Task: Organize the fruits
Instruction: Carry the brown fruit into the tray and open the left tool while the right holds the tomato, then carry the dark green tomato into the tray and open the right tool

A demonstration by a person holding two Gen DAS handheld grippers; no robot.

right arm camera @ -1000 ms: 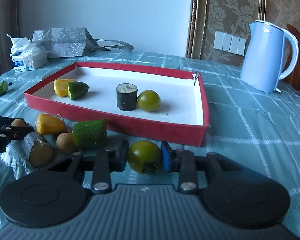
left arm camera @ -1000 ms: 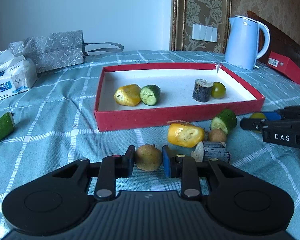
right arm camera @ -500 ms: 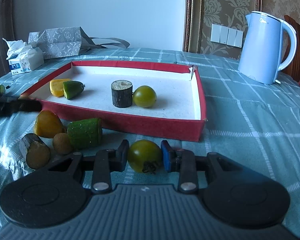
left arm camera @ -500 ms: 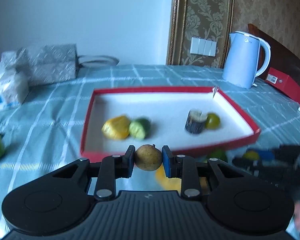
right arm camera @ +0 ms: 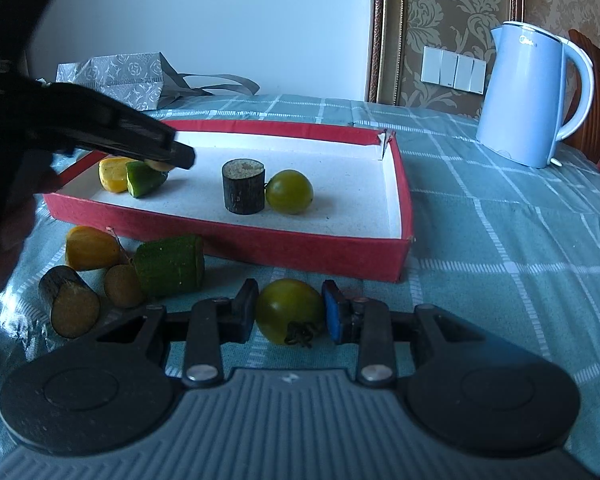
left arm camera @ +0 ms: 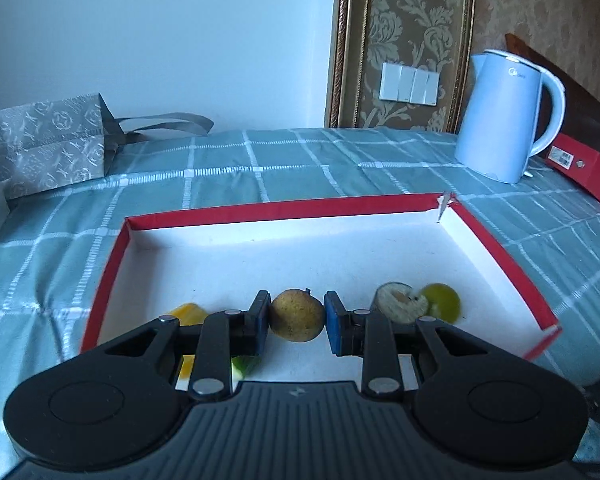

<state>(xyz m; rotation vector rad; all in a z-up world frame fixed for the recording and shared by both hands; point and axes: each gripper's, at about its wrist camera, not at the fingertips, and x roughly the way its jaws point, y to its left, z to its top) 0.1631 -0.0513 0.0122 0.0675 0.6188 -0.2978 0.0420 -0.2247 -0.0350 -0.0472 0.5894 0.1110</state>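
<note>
My left gripper [left arm camera: 297,316] is shut on a small brown round fruit [left arm camera: 296,314] and holds it above the white floor of the red tray [left arm camera: 284,207]. It shows from the side in the right wrist view [right arm camera: 172,159], over the tray's left part. My right gripper [right arm camera: 289,311] is shut on a green tomato [right arm camera: 289,309] just in front of the tray's near wall [right arm camera: 260,246]. In the tray lie a yellow piece [right arm camera: 114,174], a green piece [right arm camera: 144,178], a dark cylinder [right arm camera: 243,186] and a second green tomato [right arm camera: 289,192].
On the cloth left of my right gripper lie a yellow piece [right arm camera: 90,248], a cucumber chunk [right arm camera: 171,265], a small brown fruit [right arm camera: 122,286] and a dark cylinder [right arm camera: 70,302]. A blue kettle [right arm camera: 534,96] stands back right, a grey bag [left arm camera: 44,142] back left.
My left gripper has lifted the brown fruit off the cloth and carried it forward over the tray. My right gripper stays shut on the green tomato, nearly still.
</note>
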